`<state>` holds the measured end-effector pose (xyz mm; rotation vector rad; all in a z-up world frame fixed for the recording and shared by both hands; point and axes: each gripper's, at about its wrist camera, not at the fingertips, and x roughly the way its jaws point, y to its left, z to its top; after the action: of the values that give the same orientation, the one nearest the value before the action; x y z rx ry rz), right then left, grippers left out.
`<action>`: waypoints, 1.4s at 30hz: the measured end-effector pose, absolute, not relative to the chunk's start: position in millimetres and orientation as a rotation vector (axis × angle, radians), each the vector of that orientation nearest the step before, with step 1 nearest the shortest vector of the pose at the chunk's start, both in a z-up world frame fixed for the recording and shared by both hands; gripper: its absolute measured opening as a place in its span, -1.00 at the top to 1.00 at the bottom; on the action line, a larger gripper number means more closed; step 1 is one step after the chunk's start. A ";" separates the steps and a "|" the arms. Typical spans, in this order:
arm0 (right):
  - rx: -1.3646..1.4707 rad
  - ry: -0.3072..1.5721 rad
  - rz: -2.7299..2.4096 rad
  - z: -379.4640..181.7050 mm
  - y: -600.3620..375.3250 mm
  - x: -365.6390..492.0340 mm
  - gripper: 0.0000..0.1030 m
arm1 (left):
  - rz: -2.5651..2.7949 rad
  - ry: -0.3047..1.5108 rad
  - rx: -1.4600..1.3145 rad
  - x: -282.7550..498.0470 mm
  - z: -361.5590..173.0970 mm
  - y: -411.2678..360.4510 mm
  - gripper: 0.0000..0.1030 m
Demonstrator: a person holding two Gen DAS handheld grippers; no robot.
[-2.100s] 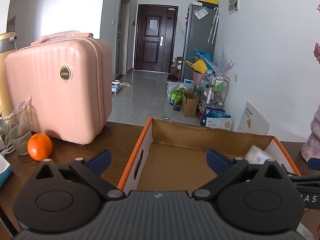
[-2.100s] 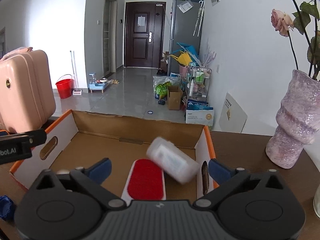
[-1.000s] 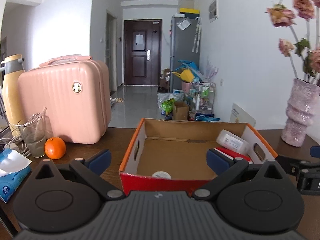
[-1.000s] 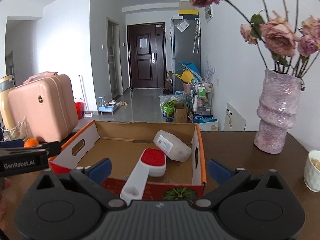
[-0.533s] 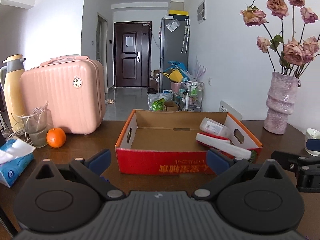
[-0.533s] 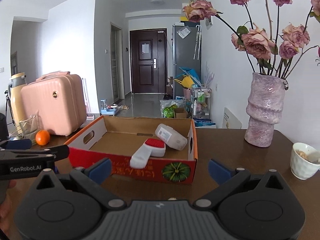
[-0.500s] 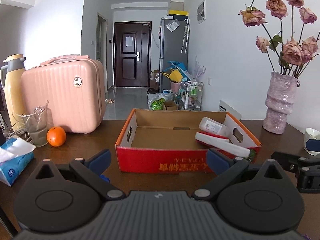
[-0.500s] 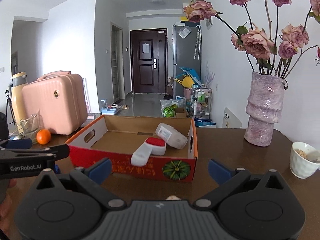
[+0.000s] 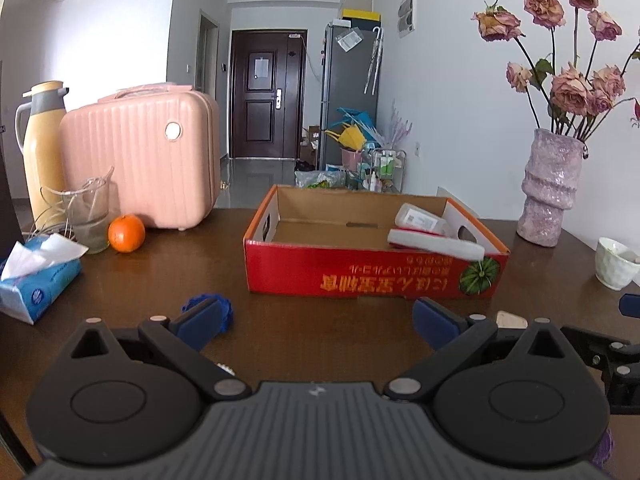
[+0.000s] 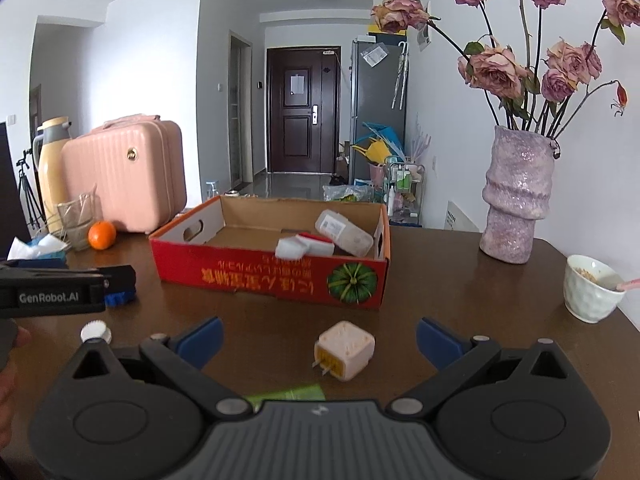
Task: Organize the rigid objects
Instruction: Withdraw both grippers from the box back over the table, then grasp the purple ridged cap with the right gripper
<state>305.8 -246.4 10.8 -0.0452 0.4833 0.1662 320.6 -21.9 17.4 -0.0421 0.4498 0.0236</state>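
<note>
A red cardboard box (image 9: 372,276) (image 10: 248,272) sits on the dark wooden table; inside lie a white and red brush (image 9: 436,244) (image 10: 306,246) and a clear plastic bottle (image 9: 420,220) (image 10: 344,232). A pink cube-shaped plug (image 10: 345,350) lies on the table between my right gripper's fingers. My right gripper (image 10: 318,338) is open and empty. My left gripper (image 9: 316,320) is open and empty, in front of the box. A blue frilly item (image 9: 224,306) (image 10: 118,298) lies by its left finger. A small white cap (image 10: 95,332) and a green item (image 10: 288,394) lie near the right gripper.
A pink suitcase (image 9: 140,164), a yellow thermos (image 9: 40,152), a glass (image 9: 88,216), an orange (image 9: 126,234) and a tissue pack (image 9: 36,276) stand at the left. A purple vase of roses (image 10: 516,196) and a white bowl (image 10: 592,288) stand at the right.
Both grippers have drawn back from the box and away from it. The plug, cap and blue item on the near table have come into view.
</note>
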 end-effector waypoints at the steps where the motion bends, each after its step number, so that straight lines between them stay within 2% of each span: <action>1: -0.049 0.488 0.164 8.7 -246.7 302.5 -1.00 | 0.025 0.451 -0.043 317.5 16.4 -21.0 -1.00; 22: -0.074 0.547 0.144 -26.8 -257.3 246.0 -1.00 | 0.002 0.470 -0.036 247.1 -7.4 -15.0 -1.00; 34: -0.091 0.636 0.095 -51.4 -279.3 248.7 -1.00 | 0.003 0.491 -0.052 245.1 -12.1 -12.1 -1.00; 36: -0.079 0.657 0.103 -54.3 -281.2 255.8 -0.94 | 0.004 0.495 -0.055 246.0 -12.7 -11.5 -1.00; 37: -0.082 0.666 0.108 -56.0 -280.8 258.4 -0.84 | 0.004 0.495 -0.055 246.1 -13.0 -11.5 -1.00; 38: -0.086 0.679 0.117 -58.1 -279.6 261.0 -0.72 | 0.005 0.495 -0.054 246.2 -13.2 -11.4 -1.00; 41: -0.061 0.700 0.155 -62.6 -279.5 264.0 -0.04 | 0.008 0.497 -0.058 247.2 -13.5 -10.2 -1.00; 42: -0.046 0.701 0.159 -62.4 -280.6 264.3 -0.04 | 0.009 0.499 -0.060 247.6 -14.0 -9.9 -1.00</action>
<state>264.3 -280.6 -62.4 -0.0456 0.7007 0.1593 247.6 -9.9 -14.0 -0.0598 0.4993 0.0085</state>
